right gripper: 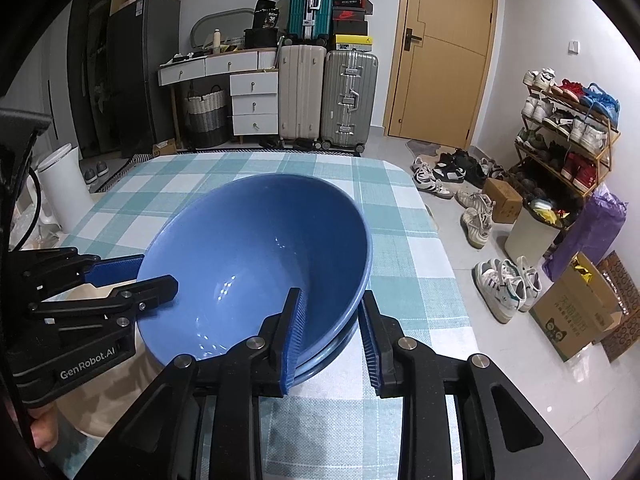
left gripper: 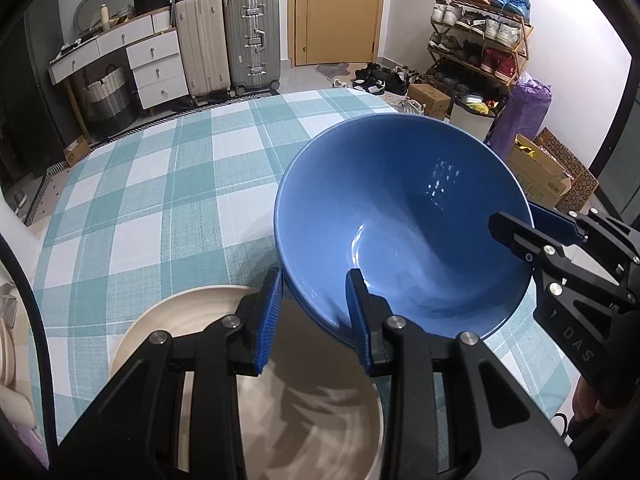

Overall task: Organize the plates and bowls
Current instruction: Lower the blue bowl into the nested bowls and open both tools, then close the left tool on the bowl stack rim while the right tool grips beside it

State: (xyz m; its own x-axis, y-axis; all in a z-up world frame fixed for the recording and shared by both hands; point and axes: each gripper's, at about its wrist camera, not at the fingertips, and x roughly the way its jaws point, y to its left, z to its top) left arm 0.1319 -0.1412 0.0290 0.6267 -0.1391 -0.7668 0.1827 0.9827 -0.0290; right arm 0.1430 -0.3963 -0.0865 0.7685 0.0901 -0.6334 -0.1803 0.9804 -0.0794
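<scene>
a table under a teal-and-white checked cloth [right gripper: 224,184] fills the foreground, with suitcases [right gripper: 328,96] and a wooden door [right gripper: 444,48] behind it. the landmark for everything here is the blue bowl [left gripper: 400,224], tilted, its open mouth turned up toward both cameras.

the left gripper [left gripper: 316,316] straddles the bowl's near-left rim, one finger outside the wall and one inside; the pads look close on the wall, but whether they actually pinch it i cannot tell. the right gripper [right gripper: 332,340] straddles the opposite near rim the same way, inner pad against the inside wall, outer pad showing a slight gap, so its clamp is also unclear. in the right wrist view a second blue rim seems to sit just under the bowl, possibly another bowl nested below.

just beside the bowl, on its left-gripper side and partly under it, lies a beige plate [left gripper: 192,320].

the turning relation: the bowl sits between the two grippers, each on an opposite rim, so neither is nearer. my guess is the bowl needs levelling next.
</scene>
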